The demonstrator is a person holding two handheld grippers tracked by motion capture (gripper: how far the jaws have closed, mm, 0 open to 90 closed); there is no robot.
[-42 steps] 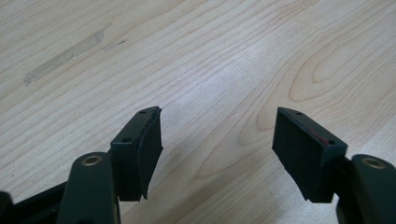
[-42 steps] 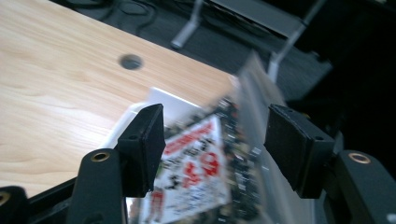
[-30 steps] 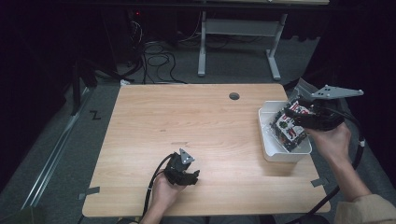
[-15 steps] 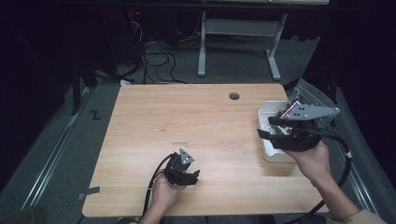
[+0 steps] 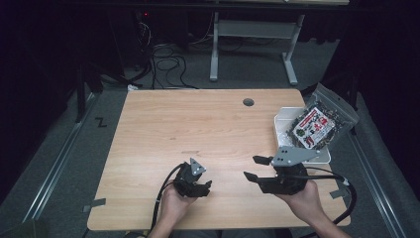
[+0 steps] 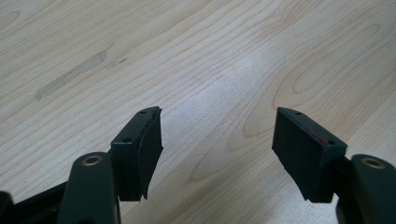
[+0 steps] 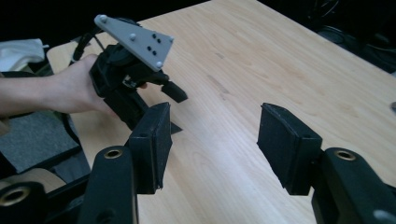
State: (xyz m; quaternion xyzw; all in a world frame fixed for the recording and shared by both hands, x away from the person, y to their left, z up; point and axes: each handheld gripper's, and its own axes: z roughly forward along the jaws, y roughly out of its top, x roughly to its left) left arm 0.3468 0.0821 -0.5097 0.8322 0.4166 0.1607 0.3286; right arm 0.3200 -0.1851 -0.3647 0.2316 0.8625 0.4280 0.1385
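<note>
While the left gripper (image 5: 204,187) rests on the table's (image 5: 198,124) near edge, jaws parted and empty, the right gripper (image 5: 251,167) beside it holds nothing, its jaws just closing somewhat. Far right, the snack bag (image 5: 317,126) leans in the white bin (image 5: 281,120), seemingly stowed.

We see a pale wood-grain table (image 5: 198,129), a white bin (image 5: 285,119), a clear bag (image 5: 319,124) with a red-and-white label, black grippers.
</note>
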